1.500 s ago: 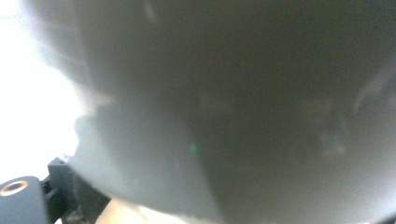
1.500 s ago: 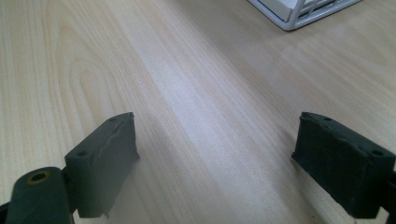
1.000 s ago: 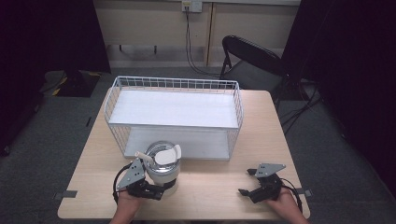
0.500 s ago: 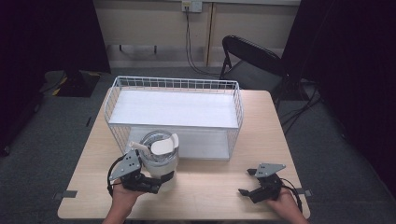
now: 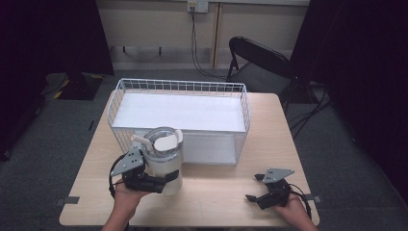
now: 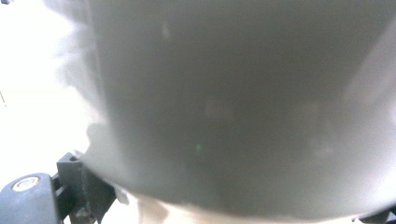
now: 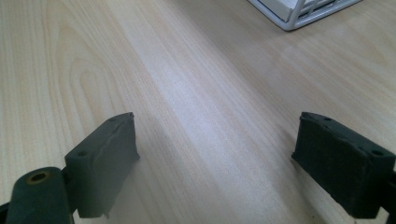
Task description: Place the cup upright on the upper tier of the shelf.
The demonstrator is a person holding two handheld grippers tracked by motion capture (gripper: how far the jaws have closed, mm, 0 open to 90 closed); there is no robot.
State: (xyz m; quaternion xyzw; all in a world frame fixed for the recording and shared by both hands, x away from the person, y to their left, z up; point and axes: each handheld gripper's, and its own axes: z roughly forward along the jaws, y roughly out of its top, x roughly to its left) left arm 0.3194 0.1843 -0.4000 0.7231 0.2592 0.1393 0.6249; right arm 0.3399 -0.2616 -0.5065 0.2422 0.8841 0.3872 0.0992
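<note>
Your left gripper (image 5: 161, 179) has the translucent jug (image 5: 163, 161) clamped at its lower body, jaws closed against its sides. In the high view the jug sits upright, near the front left of the wooden table (image 5: 216, 197), just in front of the white wire basket (image 5: 178, 115). Can't tell if its base touches the tabletop or hangs just above it. The jug has a white lid (image 5: 166, 143) with a spout stub poking up to the left, and the top of the jug overlaps the basket's front wall in that view. Your left hand (image 5: 126, 195) comes in from the bottom edge behind the gripper, grey plate on top tilted.

In the left gripper view the jug (image 6: 243, 107) is a blurred grey wall pressed right up to the camera; one black jaw corner peeks out bottom left, and the rest is too close to read.

Your right gripper (image 5: 257, 191) rests low at the front right of the table, well apart from the jug and the basket. Its jaws stand wide open with nothing between them. The right gripper view shows bare wood grain between the two black pads (image 7: 105, 161), plus a corner of the basket (image 7: 299, 14) at top right. Your right hand (image 5: 293, 209) is at the table's front edge.

A black folding chair (image 5: 260, 60) stands behind the table.
</note>
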